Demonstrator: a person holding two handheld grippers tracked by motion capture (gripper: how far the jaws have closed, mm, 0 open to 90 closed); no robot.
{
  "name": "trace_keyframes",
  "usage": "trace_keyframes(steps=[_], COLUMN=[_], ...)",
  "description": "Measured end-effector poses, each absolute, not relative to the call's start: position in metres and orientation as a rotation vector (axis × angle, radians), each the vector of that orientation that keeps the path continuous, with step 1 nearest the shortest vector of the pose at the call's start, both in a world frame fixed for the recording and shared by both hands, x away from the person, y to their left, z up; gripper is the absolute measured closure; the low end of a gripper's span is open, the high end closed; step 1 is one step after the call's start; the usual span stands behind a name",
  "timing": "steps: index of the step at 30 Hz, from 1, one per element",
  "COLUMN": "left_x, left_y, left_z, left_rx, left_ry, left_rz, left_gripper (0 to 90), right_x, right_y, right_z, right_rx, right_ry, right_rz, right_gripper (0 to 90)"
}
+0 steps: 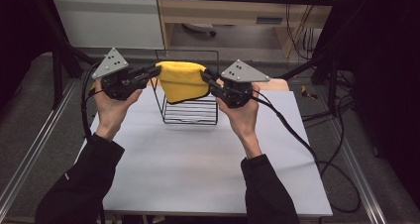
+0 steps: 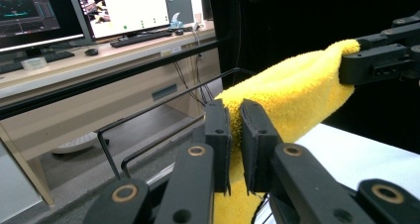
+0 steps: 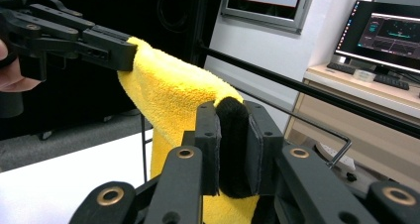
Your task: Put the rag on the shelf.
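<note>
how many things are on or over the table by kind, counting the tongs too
yellow towel: 1
black wire rack: 1
tongs: 2, left tongs and right tongs, each clamped on an end of the towel
total: 4

Both forearms reach up from the near edge of the table in dark sleeves. The left gripper (image 1: pixel 154 73) and the right gripper (image 1: pixel 205 78) point inward toward each other, raised level, each with jaws clamped tight.
</note>
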State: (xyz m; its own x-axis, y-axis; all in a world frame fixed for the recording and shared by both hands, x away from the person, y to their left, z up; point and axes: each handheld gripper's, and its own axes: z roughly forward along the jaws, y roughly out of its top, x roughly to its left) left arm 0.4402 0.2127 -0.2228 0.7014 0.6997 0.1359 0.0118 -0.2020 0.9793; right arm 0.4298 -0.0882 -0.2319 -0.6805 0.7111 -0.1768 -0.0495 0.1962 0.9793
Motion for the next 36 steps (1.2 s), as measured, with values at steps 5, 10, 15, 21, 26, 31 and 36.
trace_keyframes(steps=[5,10,15,21,26,31,36], left_x=[0.445,0.45,0.455,0.454,0.453,0.453,0.447], left_y=[0.21,0.206,0.204,0.206,0.21,0.209,0.21], left_z=[-0.21,-0.194,-0.185,-0.197,-0.214,-0.224,-0.234], left_rx=[1.636,1.596,1.583,1.591,1.621,1.637,1.679], left_ry=[0.589,0.599,0.606,0.609,0.618,0.62,0.628], left_rz=[0.714,0.725,0.734,0.718,0.682,0.673,0.638], left_gripper=[83.2,83.4,83.4,83.3,83.1,83.1,82.2], right_x=[0.435,0.446,0.453,0.452,0.448,0.45,0.442], right_y=[-0.09,-0.091,-0.092,-0.091,-0.089,-0.088,-0.089], right_z=[-0.224,-0.206,-0.194,-0.198,-0.212,-0.225,-0.235], right_rx=[0.63,0.648,0.658,0.643,0.644,0.651,0.663], right_ry=[1.809,1.771,1.744,1.77,1.807,1.819,1.846], right_rz=[1.564,1.557,1.564,1.528,1.517,1.499,1.5], right_gripper=[78.7,78.9,78.9,78.8,78.6,78.6,78.3])
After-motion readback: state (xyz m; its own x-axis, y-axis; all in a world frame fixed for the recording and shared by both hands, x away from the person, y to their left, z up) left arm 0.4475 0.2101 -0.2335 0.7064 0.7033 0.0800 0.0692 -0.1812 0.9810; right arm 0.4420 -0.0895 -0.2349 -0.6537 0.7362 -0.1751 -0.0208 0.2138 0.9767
